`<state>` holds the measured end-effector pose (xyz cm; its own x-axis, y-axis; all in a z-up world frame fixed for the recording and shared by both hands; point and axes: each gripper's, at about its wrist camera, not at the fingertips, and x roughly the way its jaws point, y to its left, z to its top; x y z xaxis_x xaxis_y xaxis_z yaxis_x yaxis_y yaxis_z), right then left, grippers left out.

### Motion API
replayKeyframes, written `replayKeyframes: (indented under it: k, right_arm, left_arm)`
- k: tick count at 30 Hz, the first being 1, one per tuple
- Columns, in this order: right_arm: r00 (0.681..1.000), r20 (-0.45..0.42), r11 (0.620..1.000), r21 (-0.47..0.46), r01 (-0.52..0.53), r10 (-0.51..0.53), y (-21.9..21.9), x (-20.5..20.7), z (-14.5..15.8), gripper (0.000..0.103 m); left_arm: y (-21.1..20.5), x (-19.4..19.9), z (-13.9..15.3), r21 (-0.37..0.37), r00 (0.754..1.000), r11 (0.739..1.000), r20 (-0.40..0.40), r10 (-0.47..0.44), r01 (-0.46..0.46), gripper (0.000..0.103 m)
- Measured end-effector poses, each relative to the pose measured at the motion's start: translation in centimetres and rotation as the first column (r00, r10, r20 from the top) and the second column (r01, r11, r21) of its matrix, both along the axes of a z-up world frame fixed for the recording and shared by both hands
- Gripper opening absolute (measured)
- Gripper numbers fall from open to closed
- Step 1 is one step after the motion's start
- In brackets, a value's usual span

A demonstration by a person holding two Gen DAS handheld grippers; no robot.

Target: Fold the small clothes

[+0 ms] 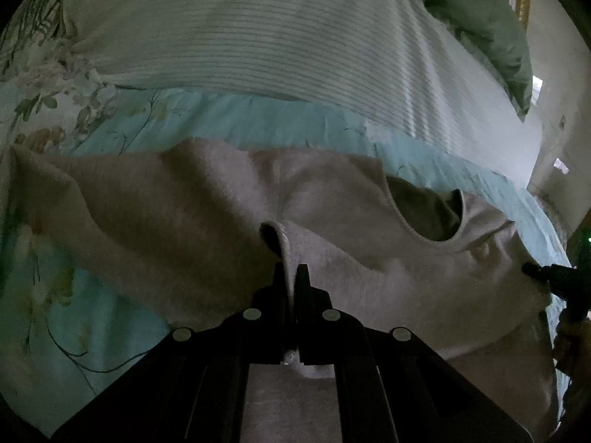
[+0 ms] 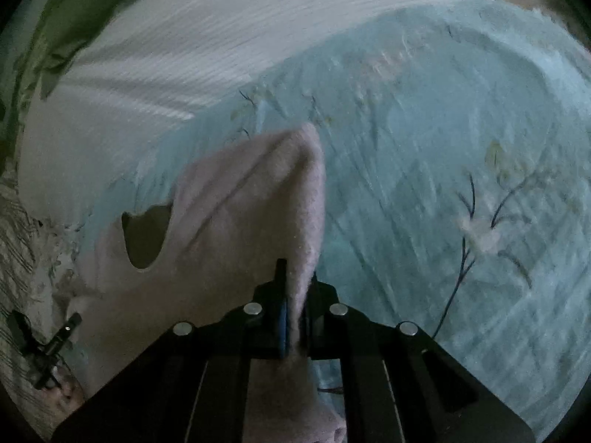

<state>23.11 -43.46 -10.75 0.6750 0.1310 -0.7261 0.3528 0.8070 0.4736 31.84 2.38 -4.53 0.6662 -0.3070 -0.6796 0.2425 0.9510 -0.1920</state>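
A small pale pink fleece top (image 1: 207, 221) lies spread on a light blue floral bedsheet (image 1: 229, 118), its neck opening (image 1: 424, 214) to the right. My left gripper (image 1: 291, 273) is shut on a fold of the top's edge. The right gripper (image 1: 532, 271) shows at the far right of the left wrist view, at the top's other edge. In the right wrist view my right gripper (image 2: 295, 277) is shut on an edge of the pink top (image 2: 255, 199), which rises in a peak ahead of it. The left gripper (image 2: 70, 323) shows at the lower left there.
A white ribbed blanket (image 1: 258, 26) lies beyond the sheet, with a green pillow or quilt (image 1: 480, 18) at the far right. In the right wrist view the blue sheet (image 2: 461, 166) stretches to the right and the white blanket (image 2: 184, 55) lies at upper left.
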Motion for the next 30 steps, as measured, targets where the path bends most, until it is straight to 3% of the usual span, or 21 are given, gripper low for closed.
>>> replayKeyframes:
  k: [2,4,6,7,11,13,16,17,21,24,29,30]
  right_arm:
    - [1.0,-0.024,1.0,-0.023,-0.004,0.004,0.5,0.1,-0.2,0.012]
    - [0.999,-0.031,0.999,-0.045,0.01,-0.011,0.8,-0.3,0.4,0.028]
    - [0.999,0.009,0.998,-0.039,0.039,-0.039,1.1,-1.7,1.8,0.072]
    - [0.998,0.036,0.998,-0.041,0.045,-0.043,1.4,-2.2,2.5,0.076]
    - [0.994,0.109,0.998,-0.056,0.006,0.0,4.0,-4.4,4.7,0.076]
    - [0.99,0.133,0.998,-0.034,-0.044,0.048,5.5,-5.6,5.2,0.076]
    - [0.984,0.132,0.993,-0.015,-0.116,0.117,8.0,-6.8,5.0,0.076]
    - [0.983,0.127,0.991,-0.005,-0.135,0.135,8.8,-6.9,4.8,0.076]
    - [0.97,0.09,0.972,0.044,-0.229,0.224,12.6,-7.1,3.7,0.076]
    - [0.959,0.075,0.959,0.057,-0.278,0.274,14.9,-7.2,3.1,0.076]
    - [0.946,0.052,0.944,0.071,-0.322,0.319,17.2,-6.2,2.2,0.076]
    - [0.945,0.049,0.943,0.073,-0.326,0.323,17.3,-6.2,2.2,0.076]
  left_arm:
    - [-0.2,0.4,-0.7,0.023,1.0,1.0,-0.018,0.019,-0.018,0.003]
    - [-0.3,1.0,-2.0,0.051,0.997,0.998,-0.058,0.045,-0.042,0.003]
    - [0.2,1.1,-2.8,0.058,0.995,0.997,-0.082,0.062,-0.058,0.005]
    - [0.8,0.9,-3.0,0.058,0.993,0.995,-0.091,0.081,-0.076,0.007]
    - [3.6,-0.2,-2.3,0.016,0.986,0.991,-0.1,0.134,-0.133,0.016]
    - [5.7,-1.2,-1.7,0.031,0.978,0.981,-0.085,0.191,-0.189,0.047]
    - [10.6,-2.7,-0.7,0.067,0.944,0.944,-0.051,0.327,-0.323,0.075]
    - [11.9,-3.0,-0.4,0.077,0.931,0.93,-0.043,0.362,-0.358,0.079]
    - [18.0,-3.0,-0.3,0.185,0.858,0.846,-0.031,0.513,-0.5,0.082]
    - [21.3,-2.0,-0.7,0.238,0.82,0.799,-0.021,0.572,-0.552,0.082]
    - [24.9,1.6,-2.2,0.288,0.793,0.771,-0.059,0.607,-0.568,0.082]
    - [25.4,2.2,-2.4,0.29,0.79,0.768,-0.059,0.61,-0.571,0.076]
